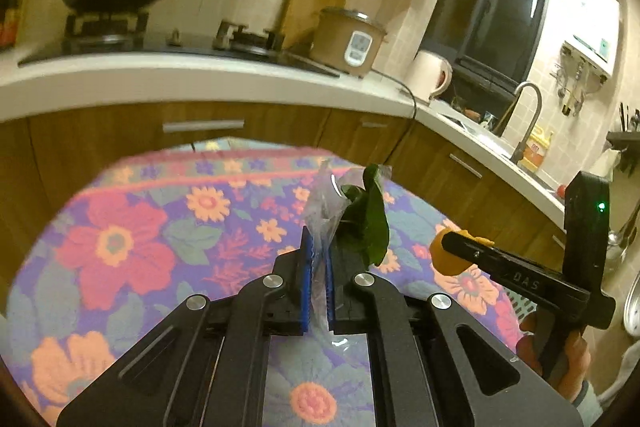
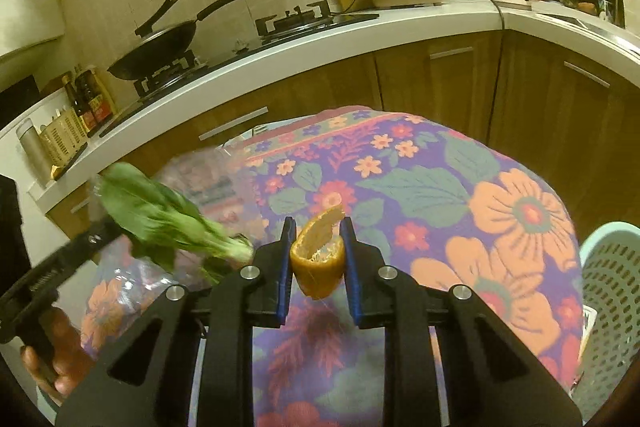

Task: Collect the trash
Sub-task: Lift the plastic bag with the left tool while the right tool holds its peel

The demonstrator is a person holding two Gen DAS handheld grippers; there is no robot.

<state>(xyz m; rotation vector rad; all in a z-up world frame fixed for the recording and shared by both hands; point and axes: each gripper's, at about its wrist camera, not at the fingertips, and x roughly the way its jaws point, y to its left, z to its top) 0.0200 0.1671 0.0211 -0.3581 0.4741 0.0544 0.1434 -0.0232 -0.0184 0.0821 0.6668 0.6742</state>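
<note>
Orange peel (image 2: 319,259), curled, ragged-edged, pith inward

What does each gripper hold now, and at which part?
The left gripper pinches a clear plastic bag with a green leaf, near their lower end. The right gripper clamps an orange peel by its sides.

The left tongs (image 1: 316,259) are matt black plastic with ribbed blue pads and shiny metal rivets; they pinch thin, glossy clear plastic film (image 1: 322,203) beside a smooth green leaf (image 1: 370,223). The right tongs (image 2: 318,247) look the same and grip a dimpled orange peel (image 2: 318,259) with a rough, pithy inside. Printed floral cloth (image 2: 440,195) covers the bench. The basket (image 2: 612,291) is perforated matt plastic.
</note>
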